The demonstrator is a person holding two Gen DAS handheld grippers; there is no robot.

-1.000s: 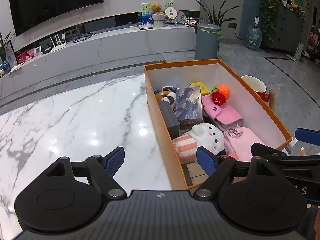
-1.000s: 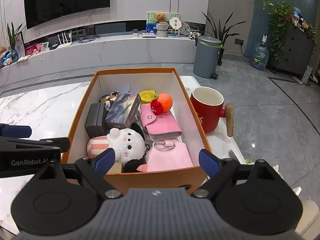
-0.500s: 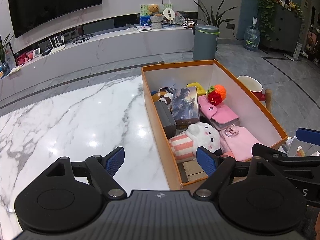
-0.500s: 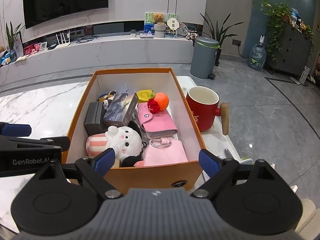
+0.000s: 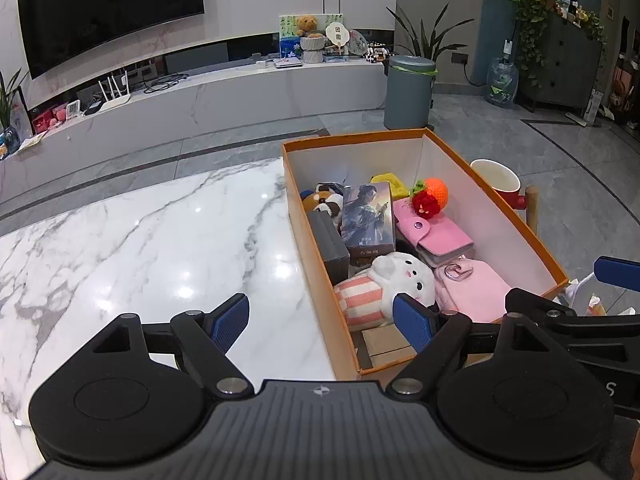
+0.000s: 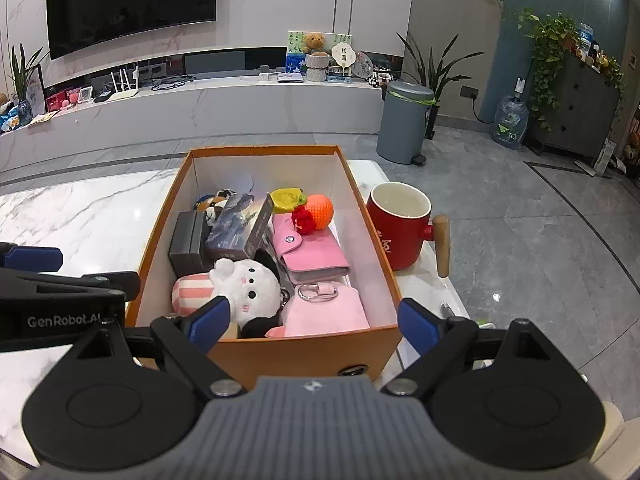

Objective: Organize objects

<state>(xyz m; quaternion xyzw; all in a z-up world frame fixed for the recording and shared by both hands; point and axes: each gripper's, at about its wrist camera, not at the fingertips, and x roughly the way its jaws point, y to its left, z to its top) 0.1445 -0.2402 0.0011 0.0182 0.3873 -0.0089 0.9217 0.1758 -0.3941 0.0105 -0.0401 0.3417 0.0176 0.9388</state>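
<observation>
Right wrist view looks down into an orange cardboard box standing on the white marble surface, with the right gripper hanging just before the box's near wall, its blue-padded jaws spread wide and nothing between them. Inside the box lie a white plush toy with a pink striped body at the near left, a pink pouch with a metal ring beside it, a pink snap wallet behind that, an orange and red knitted fruit, a yellow item, a printed card box leaning on a dark grey case, and a small brown and white plush at the far left. A red mug with a wooden handle stands on the surface just outside the box's right wall. Left wrist view shows the left gripper straddling the box's near left corner, jaws equally wide and empty, one finger over bare marble, the other over the plush toy.
</observation>
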